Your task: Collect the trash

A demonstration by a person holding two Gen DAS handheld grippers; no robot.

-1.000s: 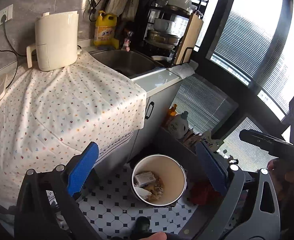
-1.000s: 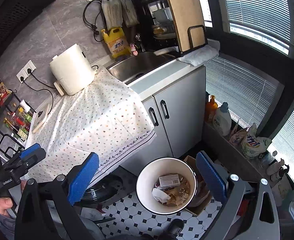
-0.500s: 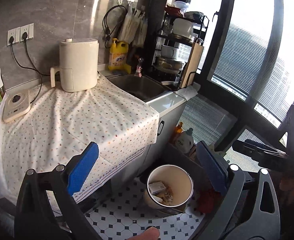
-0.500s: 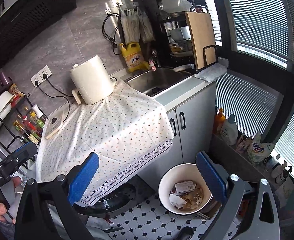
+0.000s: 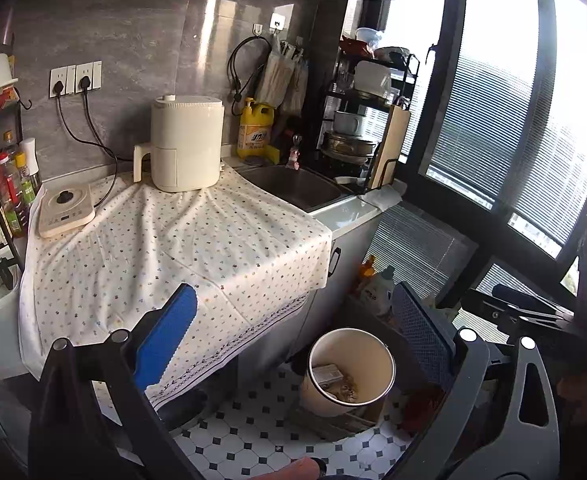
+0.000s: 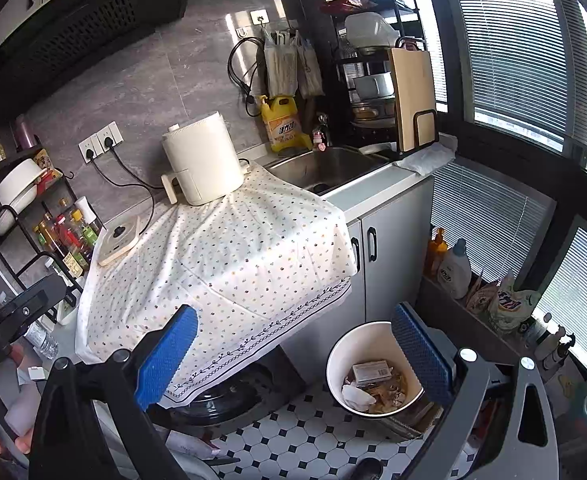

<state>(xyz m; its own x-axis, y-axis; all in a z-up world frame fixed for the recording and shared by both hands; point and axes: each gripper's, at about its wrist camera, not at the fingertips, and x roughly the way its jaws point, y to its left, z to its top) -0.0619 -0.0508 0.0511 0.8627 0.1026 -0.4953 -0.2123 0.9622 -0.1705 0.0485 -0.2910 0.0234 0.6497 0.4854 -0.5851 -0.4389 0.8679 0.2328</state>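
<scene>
Both grippers hang wide open and empty above the counter, and the trash bin (image 6: pixel 374 368) sits low right, nearer the right gripper (image 6: pixel 293 354) than the left gripper (image 5: pixel 293 340).

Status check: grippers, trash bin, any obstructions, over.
Left gripper open, empty. Right gripper open, empty. Trash bin on floor, holds trash. Nothing visible between grippers and bin.
</scene>
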